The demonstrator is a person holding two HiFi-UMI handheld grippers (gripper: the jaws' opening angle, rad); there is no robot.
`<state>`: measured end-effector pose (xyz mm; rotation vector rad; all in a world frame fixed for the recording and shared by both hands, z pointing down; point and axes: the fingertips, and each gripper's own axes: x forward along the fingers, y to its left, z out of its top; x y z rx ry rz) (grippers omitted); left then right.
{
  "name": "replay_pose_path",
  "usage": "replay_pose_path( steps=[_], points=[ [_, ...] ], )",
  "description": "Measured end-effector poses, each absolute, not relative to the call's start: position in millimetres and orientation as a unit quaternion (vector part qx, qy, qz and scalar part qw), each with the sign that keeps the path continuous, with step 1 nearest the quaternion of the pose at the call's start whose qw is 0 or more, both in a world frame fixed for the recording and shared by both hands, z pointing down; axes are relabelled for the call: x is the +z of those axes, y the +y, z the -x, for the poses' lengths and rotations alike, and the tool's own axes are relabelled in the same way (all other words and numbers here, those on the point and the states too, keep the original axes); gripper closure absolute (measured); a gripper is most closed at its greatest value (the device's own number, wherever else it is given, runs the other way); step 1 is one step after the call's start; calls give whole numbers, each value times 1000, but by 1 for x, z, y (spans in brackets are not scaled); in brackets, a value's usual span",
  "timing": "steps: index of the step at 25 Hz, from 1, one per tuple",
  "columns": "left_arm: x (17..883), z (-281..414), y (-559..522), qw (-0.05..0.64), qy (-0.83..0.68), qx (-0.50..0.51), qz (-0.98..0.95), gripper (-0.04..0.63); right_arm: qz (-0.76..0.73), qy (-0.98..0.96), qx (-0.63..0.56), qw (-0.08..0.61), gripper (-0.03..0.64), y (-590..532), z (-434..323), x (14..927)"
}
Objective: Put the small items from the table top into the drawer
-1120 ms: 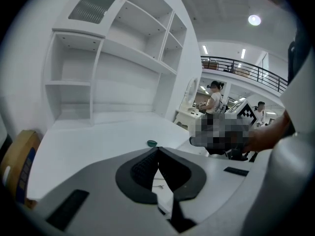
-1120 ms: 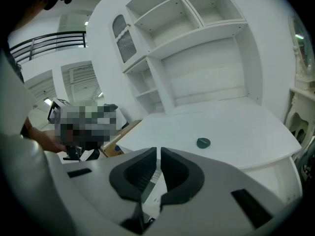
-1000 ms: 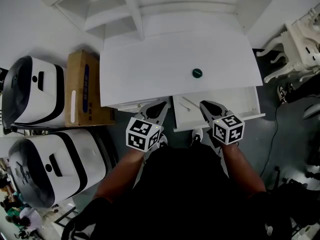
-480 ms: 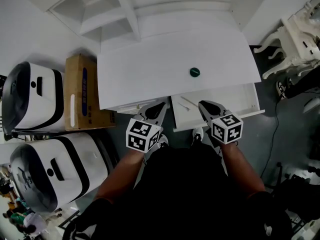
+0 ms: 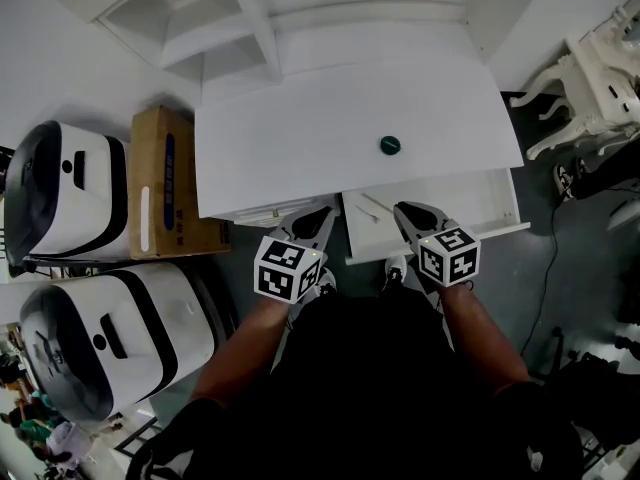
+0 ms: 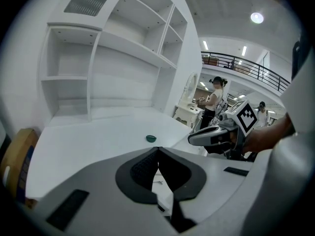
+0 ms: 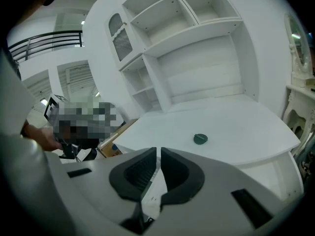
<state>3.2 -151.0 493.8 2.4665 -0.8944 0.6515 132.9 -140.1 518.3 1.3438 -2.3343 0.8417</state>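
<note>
Lying flat on the white tabletop [image 5: 290,118]: one small green cap [image 5: 390,145], right of the middle and close to the front edge, touched by nothing. Just below that edge, pulled open under the right half: a white drawer [image 5: 495,230], holding a thin pale stick [image 5: 378,206] aslant near its left end. Too small to tell what the stick is.

Hovering over the drawer's left part, pointing forward and down: the right hand-held gripper [image 5: 405,212], jaws almost together with only a thin slit between the tips, gripping nothing. Beside it, at the tabletop's front edge just left of the drawer: the left hand-held gripper [image 5: 322,212], jaws closed tip to tip, likewise holding nothing. Each topped by a cube with black-and-white square markers, each carried at the end of a bare forearm [image 5: 240,353]. Both well short of the cap.

Rising from the back edge of the tabletop: white shelves [image 5: 230,23], split by upright boards into several compartments.

Standing on the floor off the left edge: a brown cardboard box [image 5: 165,178], and past it two large white-and-black machines [image 5: 65,183], one nearer the person than the other. Off the right edge: white carved furniture [image 5: 600,78] on the dark floor. Far off in the left gripper view: a person [image 6: 215,100] standing beneath a railed balcony [image 6: 246,65].
</note>
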Motion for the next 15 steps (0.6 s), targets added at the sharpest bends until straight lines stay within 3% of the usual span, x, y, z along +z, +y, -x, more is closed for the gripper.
replay_pose_path(
  steps=[15],
  points=[
    [504,14,-164,224,-353,256,-872,586,-502,-788,254,250,572,-205,-178,569]
  ],
)
